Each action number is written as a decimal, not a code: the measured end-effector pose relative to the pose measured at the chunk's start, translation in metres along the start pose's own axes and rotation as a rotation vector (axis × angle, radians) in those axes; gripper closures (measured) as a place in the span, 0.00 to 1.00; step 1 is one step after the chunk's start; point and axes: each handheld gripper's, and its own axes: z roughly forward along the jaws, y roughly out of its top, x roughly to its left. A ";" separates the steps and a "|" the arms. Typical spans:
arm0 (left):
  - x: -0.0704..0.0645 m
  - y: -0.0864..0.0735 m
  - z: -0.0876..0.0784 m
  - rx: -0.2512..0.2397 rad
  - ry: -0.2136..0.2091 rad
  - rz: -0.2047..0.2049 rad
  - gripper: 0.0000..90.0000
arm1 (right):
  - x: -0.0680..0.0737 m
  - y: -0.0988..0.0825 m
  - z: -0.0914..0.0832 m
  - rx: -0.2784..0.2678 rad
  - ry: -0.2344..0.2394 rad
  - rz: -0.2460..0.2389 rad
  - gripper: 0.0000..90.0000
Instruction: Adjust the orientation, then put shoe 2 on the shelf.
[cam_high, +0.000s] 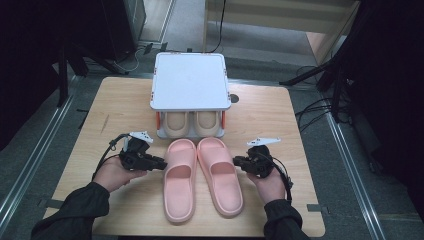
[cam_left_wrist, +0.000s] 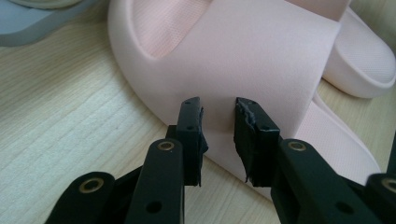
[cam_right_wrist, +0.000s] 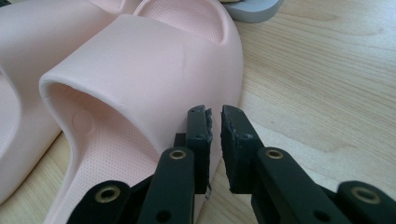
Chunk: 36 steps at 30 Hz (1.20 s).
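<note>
Two pink slippers lie side by side on the wooden table, toes toward the rack: the left slipper and the right slipper. My left gripper points at the outer side of the left slipper's strap. Its jaws stand apart just short of the strap, with nothing between them. My right gripper points at the outer side of the right slipper. A narrow gap shows between its jaws, and nothing is gripped.
A small white-topped rack stands at the back middle of the table. A pair of beige slippers sits on its lower shelf. Its grey base lies just beyond the pink slippers. Cables run over the floor around the table.
</note>
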 end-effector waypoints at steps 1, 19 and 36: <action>-0.001 0.000 0.000 0.004 -0.005 0.000 0.79 | 0.001 0.000 0.001 -0.002 0.003 -0.004 0.91; -0.001 0.002 -0.006 -0.033 0.017 0.004 0.68 | 0.004 0.003 0.005 -0.048 0.038 -0.009 0.85; 0.005 0.000 -0.013 -0.056 0.042 -0.023 0.60 | 0.022 0.009 -0.016 -0.139 0.112 0.002 0.81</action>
